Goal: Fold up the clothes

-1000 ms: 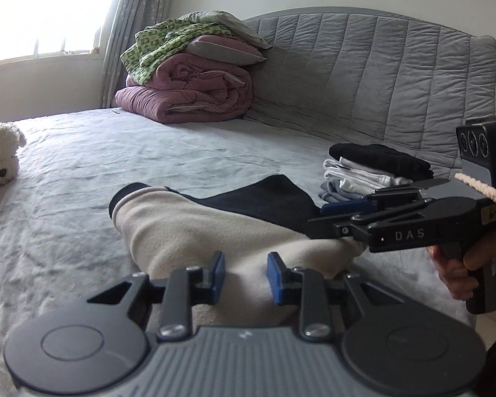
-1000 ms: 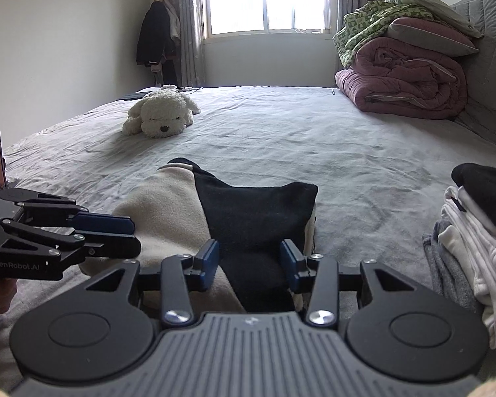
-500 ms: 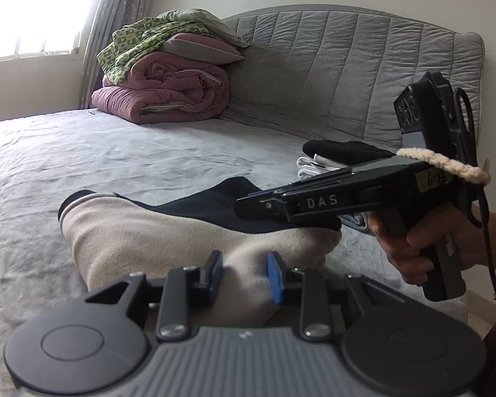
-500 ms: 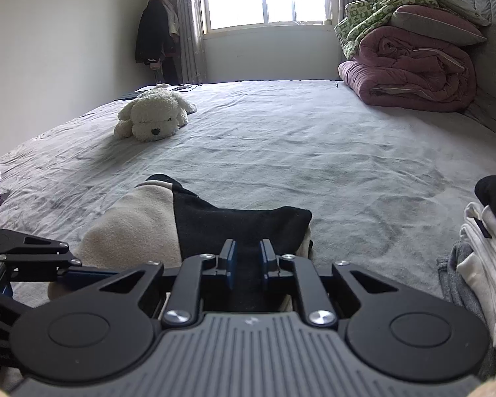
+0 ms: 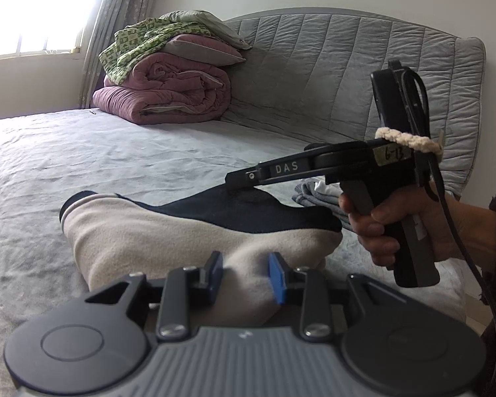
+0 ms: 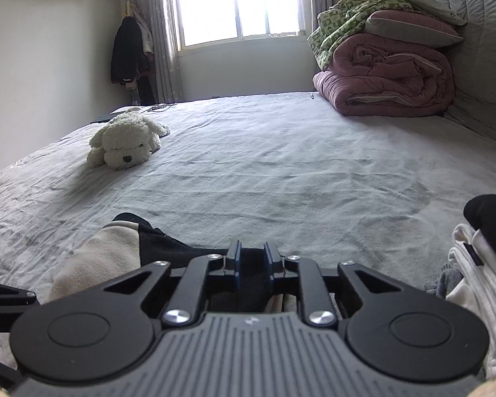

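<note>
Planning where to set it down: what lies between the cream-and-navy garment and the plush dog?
Only bare grey bedsheet between garment and plush dog, per the right wrist view.

Home bedroom: bed [image 6: 281, 165], folded quilts [image 6: 387, 82], plush dog [image 6: 125, 145].

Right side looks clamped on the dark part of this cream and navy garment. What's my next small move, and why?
Probably close the left gripper on the cream edge. Its jaws stand open around the garment without pinching it, while the right gripper is nearly shut on the dark panel. With only one side held, lifting would likely let the fold sag.
</note>
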